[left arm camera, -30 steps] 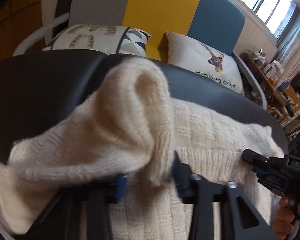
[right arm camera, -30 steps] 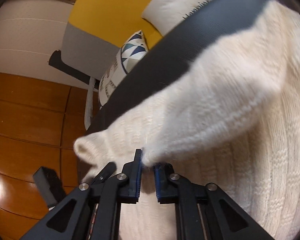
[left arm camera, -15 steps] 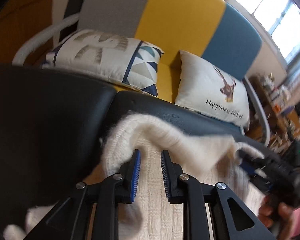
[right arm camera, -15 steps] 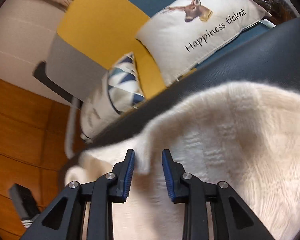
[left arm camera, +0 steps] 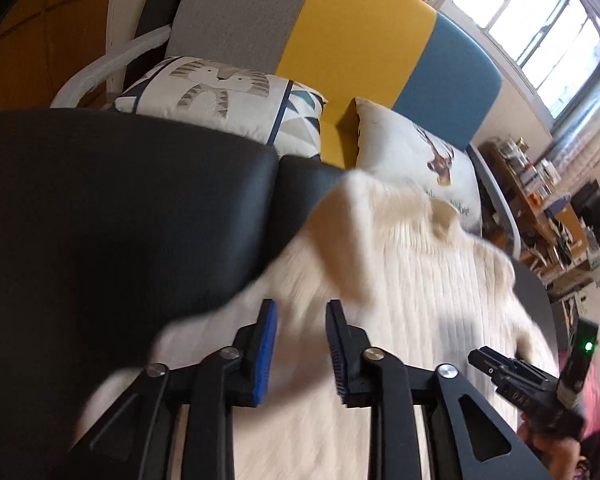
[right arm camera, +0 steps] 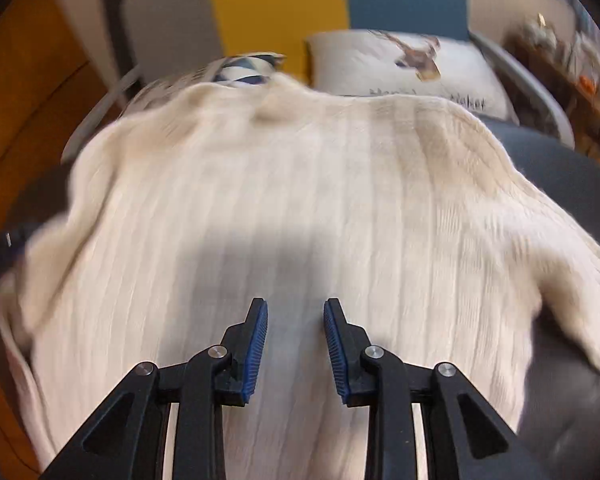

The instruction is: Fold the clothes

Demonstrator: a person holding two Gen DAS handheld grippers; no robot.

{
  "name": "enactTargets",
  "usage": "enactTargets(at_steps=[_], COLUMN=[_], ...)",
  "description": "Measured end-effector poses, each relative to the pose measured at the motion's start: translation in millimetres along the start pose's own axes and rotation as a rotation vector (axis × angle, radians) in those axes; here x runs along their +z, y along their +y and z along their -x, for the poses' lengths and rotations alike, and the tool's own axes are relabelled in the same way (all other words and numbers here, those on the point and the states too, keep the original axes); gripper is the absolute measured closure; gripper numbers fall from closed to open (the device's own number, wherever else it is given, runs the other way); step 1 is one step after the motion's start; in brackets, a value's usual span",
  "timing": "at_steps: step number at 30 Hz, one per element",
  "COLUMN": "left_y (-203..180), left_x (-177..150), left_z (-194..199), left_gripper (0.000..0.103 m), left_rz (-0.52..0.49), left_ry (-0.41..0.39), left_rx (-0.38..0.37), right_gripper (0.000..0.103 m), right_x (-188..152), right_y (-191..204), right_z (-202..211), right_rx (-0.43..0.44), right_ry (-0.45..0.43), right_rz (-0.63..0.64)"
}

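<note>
- We see a cream knit sweater [right arm camera: 300, 208] spread on a black tabletop [left arm camera: 120, 208].
- Our left gripper [left arm camera: 300, 344] and right gripper [right arm camera: 296, 344] hover parted, holding nothing.

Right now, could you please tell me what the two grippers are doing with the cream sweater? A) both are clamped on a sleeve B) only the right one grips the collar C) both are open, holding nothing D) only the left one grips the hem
C: the left gripper and the right gripper both show a clear gap between their blue pads, with the cream sweater lying loose beneath them on the black cushion.
</note>
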State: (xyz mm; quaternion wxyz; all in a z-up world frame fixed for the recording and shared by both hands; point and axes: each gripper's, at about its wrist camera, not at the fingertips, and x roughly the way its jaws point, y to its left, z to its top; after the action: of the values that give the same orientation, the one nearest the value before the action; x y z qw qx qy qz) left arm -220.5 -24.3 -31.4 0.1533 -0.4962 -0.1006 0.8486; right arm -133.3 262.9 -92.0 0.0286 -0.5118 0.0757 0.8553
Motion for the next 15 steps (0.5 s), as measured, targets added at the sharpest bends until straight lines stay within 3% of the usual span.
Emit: enactTargets(at_steps=[3,7,9,11,15], left_y=[19.8,48.3,54.7,48.4,14.6], left_x=[-25.4,-74.1,-99.7,-124.5,-165.5], left_z=[35.1,83.5,96.5,97.8,83.3], left_gripper=[0.07,0.041,0.04,0.039,0.035], left_rz=[-0.007,0.036,0.031,-0.014,-0.205], left_ry=[-0.033,-0.115,-0.117,-0.089,-0.077], left_rx=[0.017,0.056,0.07,0.078,0.149], right_gripper=[0.074,0.074,0.074,0.074,0.074], right_x=[-37.2,-70.9,-85.1,-92.8,-95.5], right_y=[19.8,42.1,53.9,61.4,59.2], right_z=[17.8,25.7,28.2,30.3,31.0], right_rx=[-0.048,-0.089,-0.153,-0.192,-0.195], right_ry=[-0.052,-0.073,-0.107,-0.13,-0.153], right_rz=[0.033,0.092,0.157,0.19,0.162])
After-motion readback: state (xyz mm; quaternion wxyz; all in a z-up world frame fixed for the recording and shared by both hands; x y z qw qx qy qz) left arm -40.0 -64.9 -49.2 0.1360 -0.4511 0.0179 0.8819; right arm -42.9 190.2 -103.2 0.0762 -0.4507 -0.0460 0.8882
